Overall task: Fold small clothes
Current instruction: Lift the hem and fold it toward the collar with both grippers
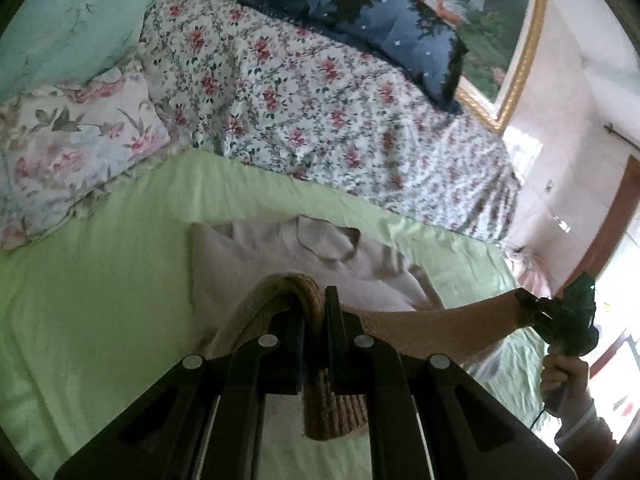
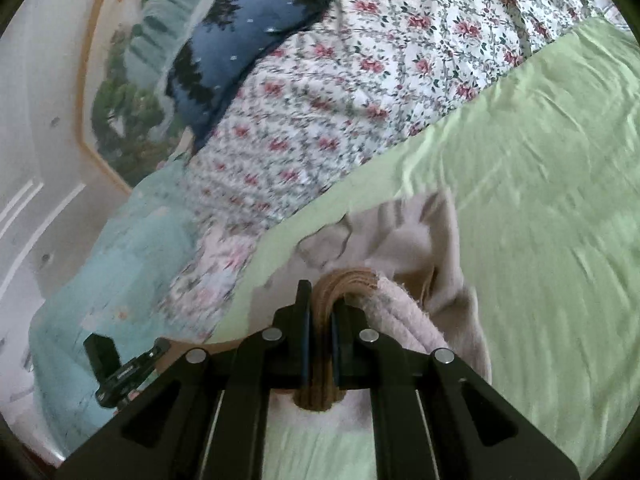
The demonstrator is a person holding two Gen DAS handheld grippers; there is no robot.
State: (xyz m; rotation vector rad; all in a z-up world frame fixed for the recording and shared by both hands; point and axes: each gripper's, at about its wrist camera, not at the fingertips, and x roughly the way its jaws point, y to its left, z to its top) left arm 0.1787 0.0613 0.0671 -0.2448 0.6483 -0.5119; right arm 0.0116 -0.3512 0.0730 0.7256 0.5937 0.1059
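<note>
beige knit top (image 1: 256,252) soft, light, limp | left gripper (image 1: 316,312), right gripper (image 2: 320,312) both clenched on ribbed hem (image 1: 332,412) | judged: hold hem corners

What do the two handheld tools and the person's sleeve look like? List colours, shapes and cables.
Both tools are black. The left tool and right tool each have two flat upright fingers on angular linkage arms with round silver pivot pins. Seen from the left wrist, the right tool's body is chunky and black with a small green light, and a thin dark cable hangs below the hand. The sleeve is light-coloured.
</note>
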